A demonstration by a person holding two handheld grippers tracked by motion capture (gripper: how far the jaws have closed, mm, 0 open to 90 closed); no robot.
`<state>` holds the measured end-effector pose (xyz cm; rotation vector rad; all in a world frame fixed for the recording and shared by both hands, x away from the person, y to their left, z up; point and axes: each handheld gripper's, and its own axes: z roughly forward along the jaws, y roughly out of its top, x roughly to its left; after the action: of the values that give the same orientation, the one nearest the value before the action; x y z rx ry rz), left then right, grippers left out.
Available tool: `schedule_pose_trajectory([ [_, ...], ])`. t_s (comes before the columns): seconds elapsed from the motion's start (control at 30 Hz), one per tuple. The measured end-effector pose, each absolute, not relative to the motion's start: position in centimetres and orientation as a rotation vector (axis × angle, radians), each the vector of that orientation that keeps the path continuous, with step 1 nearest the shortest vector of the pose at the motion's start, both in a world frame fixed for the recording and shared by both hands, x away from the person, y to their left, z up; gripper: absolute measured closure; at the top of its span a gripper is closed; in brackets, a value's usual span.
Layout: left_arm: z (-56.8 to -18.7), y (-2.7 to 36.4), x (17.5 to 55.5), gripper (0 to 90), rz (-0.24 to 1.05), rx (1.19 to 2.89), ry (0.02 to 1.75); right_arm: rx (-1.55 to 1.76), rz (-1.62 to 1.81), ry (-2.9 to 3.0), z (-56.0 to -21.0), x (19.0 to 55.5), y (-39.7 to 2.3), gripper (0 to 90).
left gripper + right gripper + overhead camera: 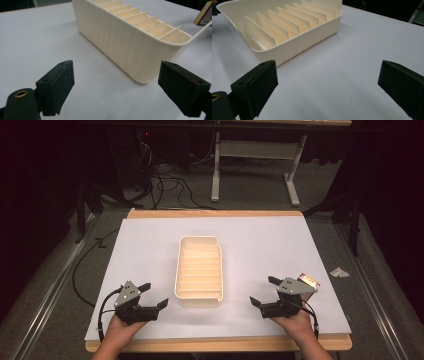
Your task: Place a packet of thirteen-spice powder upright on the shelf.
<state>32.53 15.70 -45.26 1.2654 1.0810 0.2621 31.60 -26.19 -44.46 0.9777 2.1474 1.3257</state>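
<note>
A cream plastic tray (199, 270) with several upright dividers lies lengthwise in the middle of the white table cover (260, 240). My left gripper (155, 295) rests near the front left, its jaws wide open and angled toward the tray's near left corner. My right gripper (263, 291) mirrors it at the front right, also wide open. In the left gripper view the left gripper (120, 87) has nothing between its jaws, and the tray (130, 42) stands just ahead. In the right gripper view the right gripper (328, 87) is likewise empty, with the tray (287, 27) ahead and to its left.
A small red and yellow box (308, 282) lies just behind my right gripper; this box (203, 13) is also in the left gripper view. A wooden table edge (215, 344) runs along the front. Cables and a white table frame (216, 175) sit on the floor beyond.
</note>
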Motion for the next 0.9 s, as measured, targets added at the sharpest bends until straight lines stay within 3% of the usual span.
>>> schedule_pose_trajectory([
  [0.9, -45.57, 15.23, 32.30, 14.7, 0.258, 1.308, 1.065, 0.949, 1.314, 2.169, -43.93, 31.53, -25.62, 0.0],
])
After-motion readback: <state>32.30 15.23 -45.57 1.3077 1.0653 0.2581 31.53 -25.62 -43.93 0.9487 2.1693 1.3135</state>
